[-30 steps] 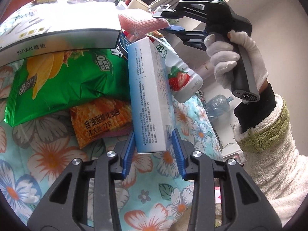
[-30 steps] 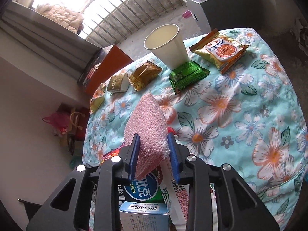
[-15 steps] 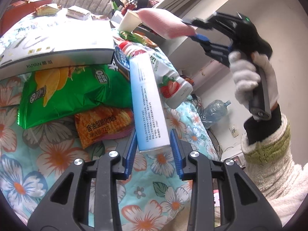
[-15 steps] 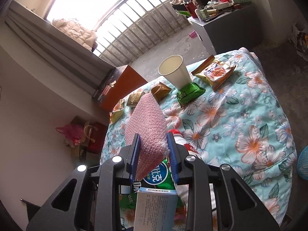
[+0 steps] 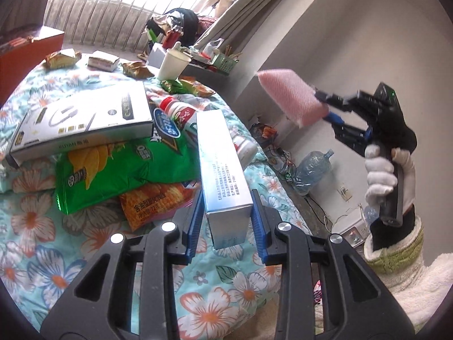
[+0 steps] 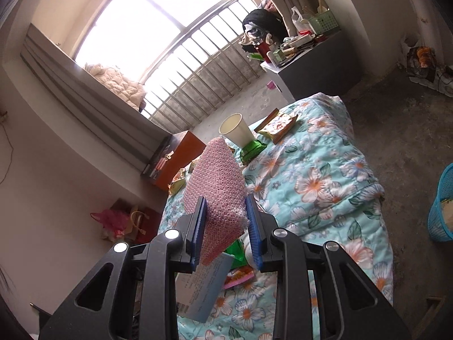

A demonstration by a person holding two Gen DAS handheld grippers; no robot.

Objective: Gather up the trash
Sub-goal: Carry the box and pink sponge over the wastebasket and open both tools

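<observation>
Two claws each carry one piece of trash: in the left wrist view, the left claw (image 5: 226,221) is clamped on the near end of a pale blue carton (image 5: 222,167), lifted clear of the snack bags on the flowered bedspread (image 5: 42,221). In the right wrist view, the right claw (image 6: 225,226) grips a pink mesh pad (image 6: 216,187) held high above the bed, probably for carrying to the blue basket (image 6: 441,206) on the floor.

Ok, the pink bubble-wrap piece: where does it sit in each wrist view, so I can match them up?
Left wrist: the pink bubble-wrap piece is upper right, off the bed against the wall, clamped in the right tool.
Right wrist: it fills the centre, standing up between that tool's blue pads.
Shared landmark: the white paper cup, top centre in the left view, just above the wrap's tip in the right view.
</observation>
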